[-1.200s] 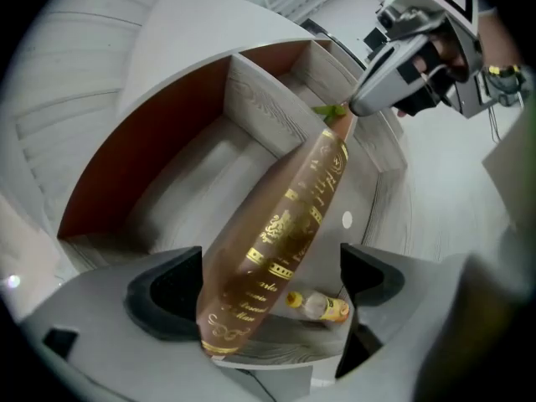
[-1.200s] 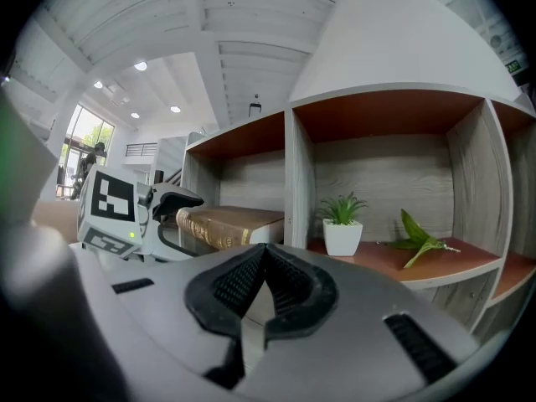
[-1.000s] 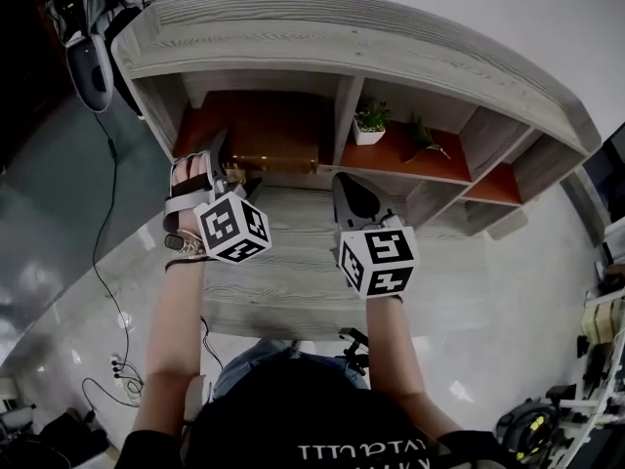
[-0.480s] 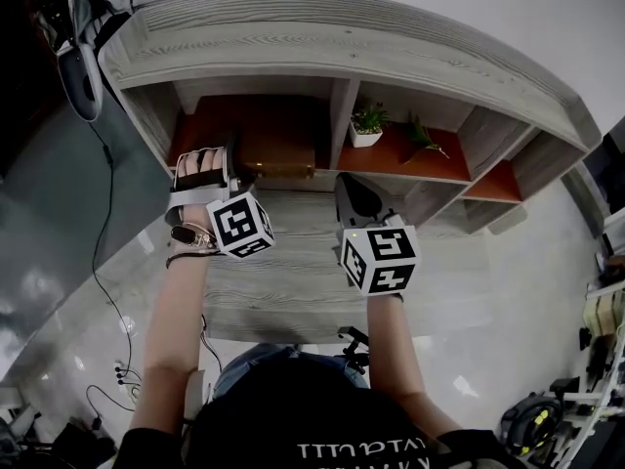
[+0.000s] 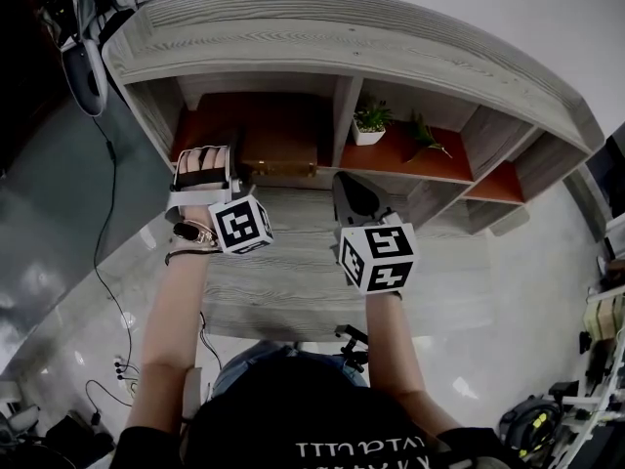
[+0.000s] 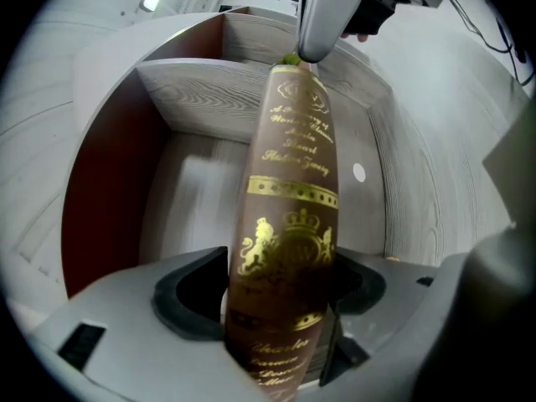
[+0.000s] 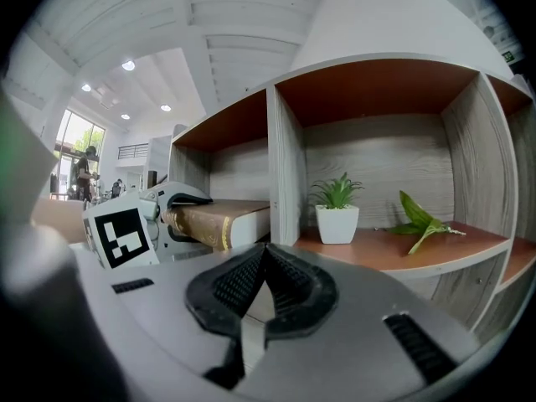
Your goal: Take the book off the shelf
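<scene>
Brown book (image 6: 289, 224): flat on shelf (image 6: 201, 199), gilt spine outward, long axis sideways. Left hand-held gripper (image 6: 280, 325): near level, jaws just closing, pinching the spine. Right hand-held gripper (image 7: 261, 291): pressed together.

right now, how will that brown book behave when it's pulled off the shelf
Probably stiff: the book looks like a thick hardcover. Likely heavy for its size, given the fat page block. Lying flat on the shelf, it should slide out rather than tip.

Shelf (image 5: 342, 42): book (image 5: 278, 154) left bay; potted plant (image 5: 369, 123), sprig (image 5: 427, 140) beside
</scene>
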`<state>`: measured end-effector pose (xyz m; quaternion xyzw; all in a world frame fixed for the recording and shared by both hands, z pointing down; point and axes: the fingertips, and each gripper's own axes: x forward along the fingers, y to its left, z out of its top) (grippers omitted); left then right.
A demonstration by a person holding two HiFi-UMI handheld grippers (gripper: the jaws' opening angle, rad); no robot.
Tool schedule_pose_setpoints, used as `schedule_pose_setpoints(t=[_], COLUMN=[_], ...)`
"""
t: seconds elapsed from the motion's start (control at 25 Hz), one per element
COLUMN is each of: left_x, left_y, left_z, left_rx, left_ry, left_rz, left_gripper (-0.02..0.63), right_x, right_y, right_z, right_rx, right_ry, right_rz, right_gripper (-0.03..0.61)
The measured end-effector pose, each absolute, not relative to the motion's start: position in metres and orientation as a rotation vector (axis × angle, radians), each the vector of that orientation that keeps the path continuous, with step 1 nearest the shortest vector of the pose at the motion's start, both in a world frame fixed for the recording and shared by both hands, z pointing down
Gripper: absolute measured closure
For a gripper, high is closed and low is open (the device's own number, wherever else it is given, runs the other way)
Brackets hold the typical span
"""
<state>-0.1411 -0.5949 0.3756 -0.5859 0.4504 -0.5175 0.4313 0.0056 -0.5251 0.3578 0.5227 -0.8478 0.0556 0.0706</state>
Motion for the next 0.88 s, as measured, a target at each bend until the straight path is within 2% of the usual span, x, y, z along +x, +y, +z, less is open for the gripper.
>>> schedule_pose_setpoints(t=[0.88], left_x=[-0.141], left_y=[-0.554], left_z=[0.371], left_rx=[-1.449], left_ry=[1.220], left_rz=[-1.274], left_gripper=[0.330], right_x=[0.013], right_y=[-0.489], right_z=[0.357], right_rx=[1.511], right_ry=[-2.582], right_rz=[0.147], right_gripper=[0.566])
